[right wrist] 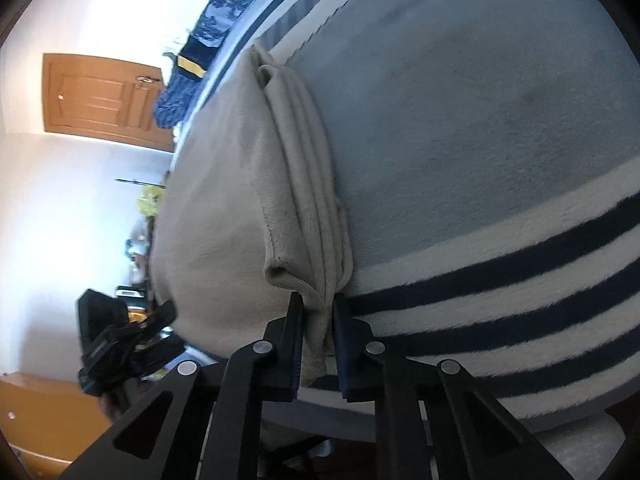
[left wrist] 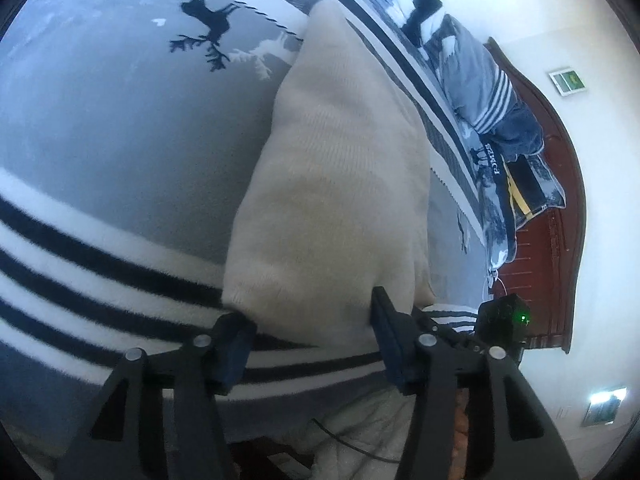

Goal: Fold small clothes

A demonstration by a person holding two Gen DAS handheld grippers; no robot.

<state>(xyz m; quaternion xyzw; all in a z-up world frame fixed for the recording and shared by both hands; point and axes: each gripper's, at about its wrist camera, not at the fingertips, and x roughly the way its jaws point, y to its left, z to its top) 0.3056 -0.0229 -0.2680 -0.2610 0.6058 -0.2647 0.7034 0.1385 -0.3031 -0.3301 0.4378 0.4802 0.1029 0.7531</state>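
A cream knitted garment [left wrist: 332, 184], folded into a thick stack, lies on a grey fleece blanket with navy and white stripes and a dark reindeer print [left wrist: 120, 128]. In the left wrist view the stack runs from the fingers at 6 o'clock up toward 12 o'clock.

The left gripper [left wrist: 310, 334] straddles the near end of the garment with its jaws set moderately wide. The cloth fills the gap between them, but whether the pads actually press on it cannot be made out, since the near edge is hidden behind the fingers.

The right gripper [right wrist: 318, 314] has its jaws drawn narrow, pinching the layered near corner of the cream garment [right wrist: 224, 208]. The stacked folded edges climb from the fingertips toward 12 o'clock.

At 2 o'clock in the left view, a heap of blue, white-striped bedding [left wrist: 480, 92] lies against a reddish-brown wooden headboard [left wrist: 548, 208], its far end cut off by the lens rim. At 9 o'clock in the right view stands an orange-brown wooden door [right wrist: 100, 98], and the left gripper shows at 8 o'clock as a dark, blurred shape. The clutter near it is too small to identify.
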